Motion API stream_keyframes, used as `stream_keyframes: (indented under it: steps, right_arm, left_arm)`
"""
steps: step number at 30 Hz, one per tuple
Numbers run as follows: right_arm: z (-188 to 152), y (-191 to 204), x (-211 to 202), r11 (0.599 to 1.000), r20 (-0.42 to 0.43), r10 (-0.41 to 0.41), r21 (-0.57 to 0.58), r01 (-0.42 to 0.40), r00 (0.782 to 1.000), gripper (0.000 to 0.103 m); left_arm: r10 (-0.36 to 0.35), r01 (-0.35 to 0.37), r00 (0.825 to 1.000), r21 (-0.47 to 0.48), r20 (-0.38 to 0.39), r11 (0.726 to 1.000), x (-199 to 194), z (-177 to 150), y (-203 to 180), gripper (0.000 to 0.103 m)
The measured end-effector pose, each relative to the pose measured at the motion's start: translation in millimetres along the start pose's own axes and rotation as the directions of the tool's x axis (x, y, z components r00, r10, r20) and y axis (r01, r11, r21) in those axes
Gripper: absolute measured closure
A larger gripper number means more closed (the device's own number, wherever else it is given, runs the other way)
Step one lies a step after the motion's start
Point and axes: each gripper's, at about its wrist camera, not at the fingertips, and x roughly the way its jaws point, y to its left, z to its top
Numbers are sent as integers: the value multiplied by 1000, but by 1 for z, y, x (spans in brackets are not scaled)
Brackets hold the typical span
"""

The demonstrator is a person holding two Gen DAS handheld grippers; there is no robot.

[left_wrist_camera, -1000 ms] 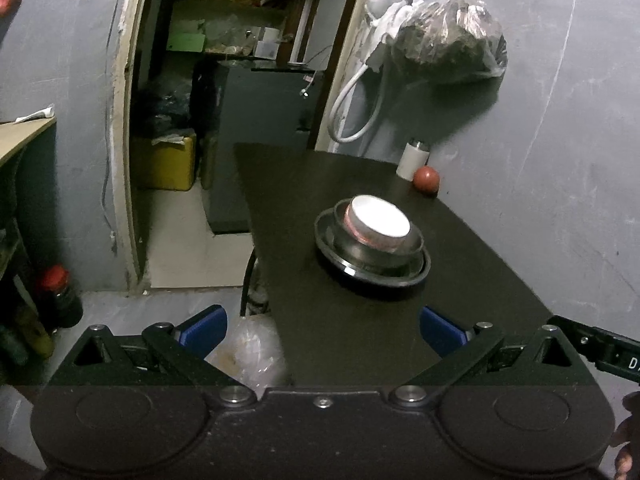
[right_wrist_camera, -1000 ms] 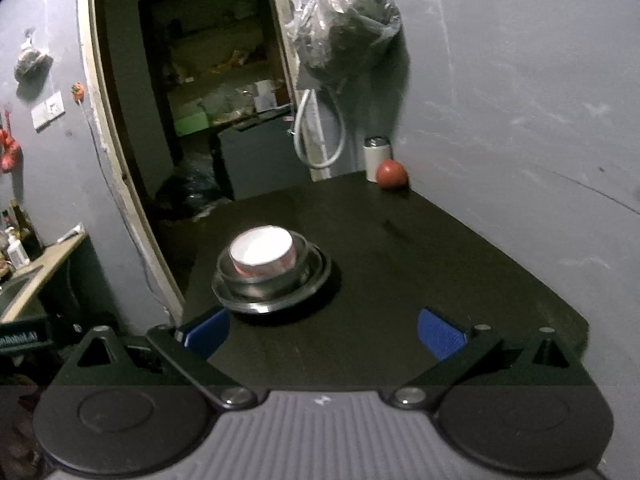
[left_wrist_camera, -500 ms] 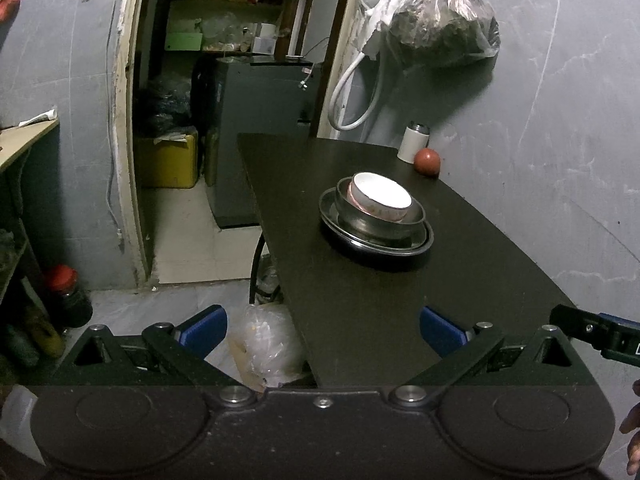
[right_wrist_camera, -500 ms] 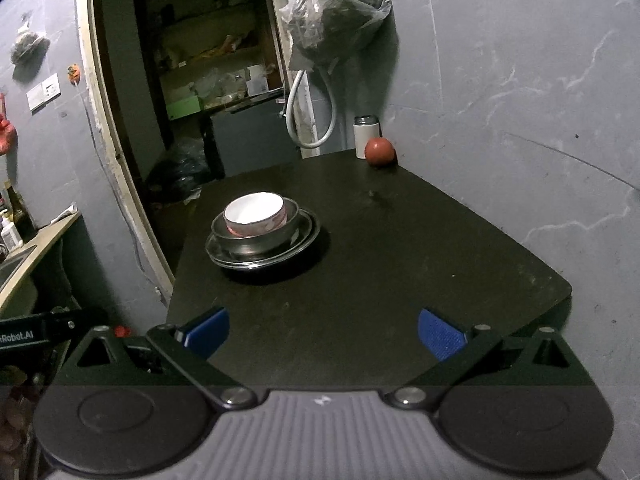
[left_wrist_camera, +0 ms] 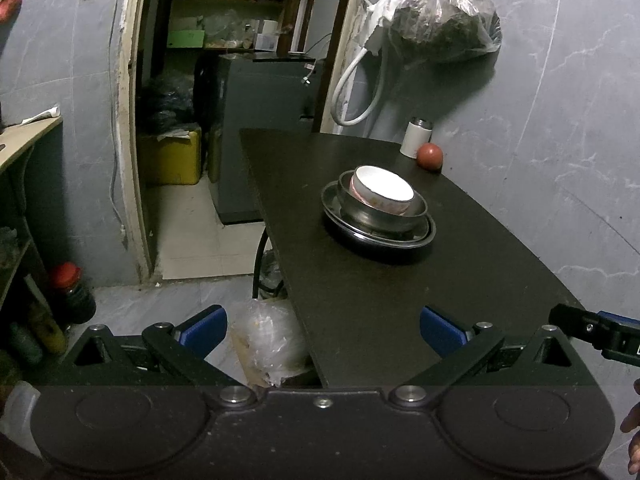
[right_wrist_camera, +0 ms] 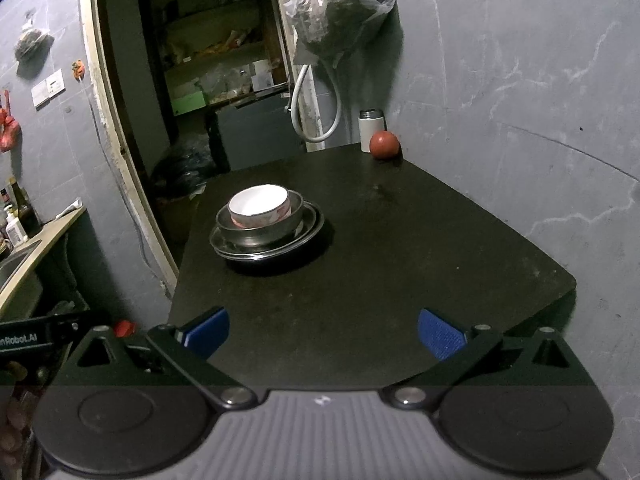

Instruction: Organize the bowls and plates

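A white bowl (left_wrist_camera: 382,190) with a reddish pattern sits inside a steel bowl (left_wrist_camera: 384,216), which sits on stacked steel plates (left_wrist_camera: 376,236) on a black table (left_wrist_camera: 360,312). The stack shows in the right wrist view too: white bowl (right_wrist_camera: 259,205), steel bowl (right_wrist_camera: 260,229), plates (right_wrist_camera: 266,249). My left gripper (left_wrist_camera: 322,326) is open and empty, back at the table's near edge. My right gripper (right_wrist_camera: 323,330) is open and empty over the table's near part (right_wrist_camera: 400,248), apart from the stack.
A red ball (left_wrist_camera: 430,156) (right_wrist_camera: 384,145) and a white canister (left_wrist_camera: 416,138) (right_wrist_camera: 371,130) stand at the table's far corner by the grey wall. A plastic bag (left_wrist_camera: 440,20) hangs above. A doorway with a cabinet (left_wrist_camera: 260,128) lies left. A bagged item (left_wrist_camera: 268,340) lies under the table.
Both grippers have drawn back from the stack and away from the table; the stack looks smaller and farther. The stack itself has not moved.
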Motion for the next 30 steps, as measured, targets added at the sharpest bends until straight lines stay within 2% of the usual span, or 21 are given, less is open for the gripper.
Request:
stream_keyframes:
  steps: [30]
  right_arm:
    - [-1,2,0,1000,-2,6,-8,-6,1000,0]
  left_arm:
    - [4,-4,1000,-2,1,1000,0,0,1,1]
